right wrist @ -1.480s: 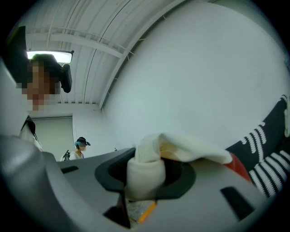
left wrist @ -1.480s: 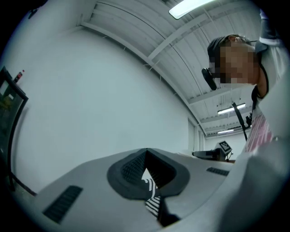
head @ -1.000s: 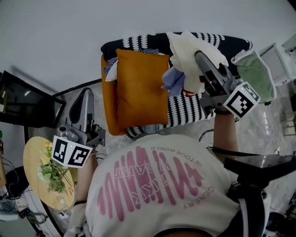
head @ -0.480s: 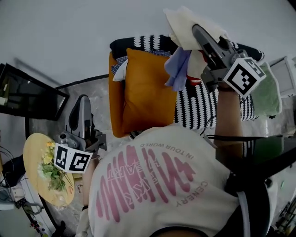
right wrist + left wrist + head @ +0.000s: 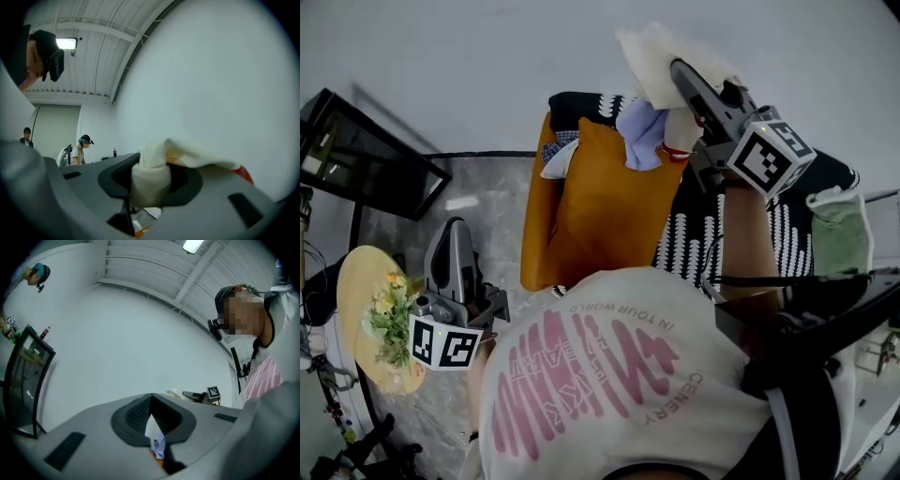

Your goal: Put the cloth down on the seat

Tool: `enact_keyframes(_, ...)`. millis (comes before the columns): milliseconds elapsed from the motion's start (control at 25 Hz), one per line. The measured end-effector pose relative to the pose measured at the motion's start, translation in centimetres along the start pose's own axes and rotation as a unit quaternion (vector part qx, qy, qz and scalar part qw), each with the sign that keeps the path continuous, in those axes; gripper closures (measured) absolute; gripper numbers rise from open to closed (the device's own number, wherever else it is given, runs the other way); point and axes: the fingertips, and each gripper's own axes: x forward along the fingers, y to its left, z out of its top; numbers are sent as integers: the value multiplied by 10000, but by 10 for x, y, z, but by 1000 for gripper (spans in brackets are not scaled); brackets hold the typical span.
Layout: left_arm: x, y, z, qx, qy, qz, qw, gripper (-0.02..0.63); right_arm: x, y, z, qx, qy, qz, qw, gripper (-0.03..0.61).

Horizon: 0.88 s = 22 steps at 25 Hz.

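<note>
Seat, left part: filled by the orange cushion [image 5: 609, 206] leaning there.
Seat, middle: striped seat [image 5: 694, 234] bare between the cushion and the green cloth [image 5: 839, 234], open from above.
Left of seat: grey floor [image 5: 487, 216] open up to the black panel [image 5: 370, 150].

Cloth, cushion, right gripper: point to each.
Cloth [image 5: 649, 54], head view, cream fold above the jaws.
Cushion [image 5: 609, 202], head view, middle of its orange face.
Right gripper [image 5: 151, 180], right gripper view, midway between its jaws, which pinch the cloth.
</note>
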Motion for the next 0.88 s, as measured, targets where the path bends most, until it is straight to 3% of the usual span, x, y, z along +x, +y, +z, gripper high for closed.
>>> enact_keyframes(160, -5, 5, -3, 75, 91, 428, 9990, 604, 16, -39, -65, 694, 530, -2, 9962, 442)
enact_keyframes(400, -12, 5, -9, 212, 471, 933, 9943, 604, 26, -83, -162, 1564, 1244, -207, 9796, 442)
enact_keyframes(560, -16, 3, -4, 294, 534, 1165, 9913, 604, 33, -97, -195, 1592, 1531, -272, 9749, 442)
enact_keyframes(880, -18, -2, -9, 298, 685, 1534, 9853, 604, 25, -135, -253, 2256, 1859, -665, 9540, 442)
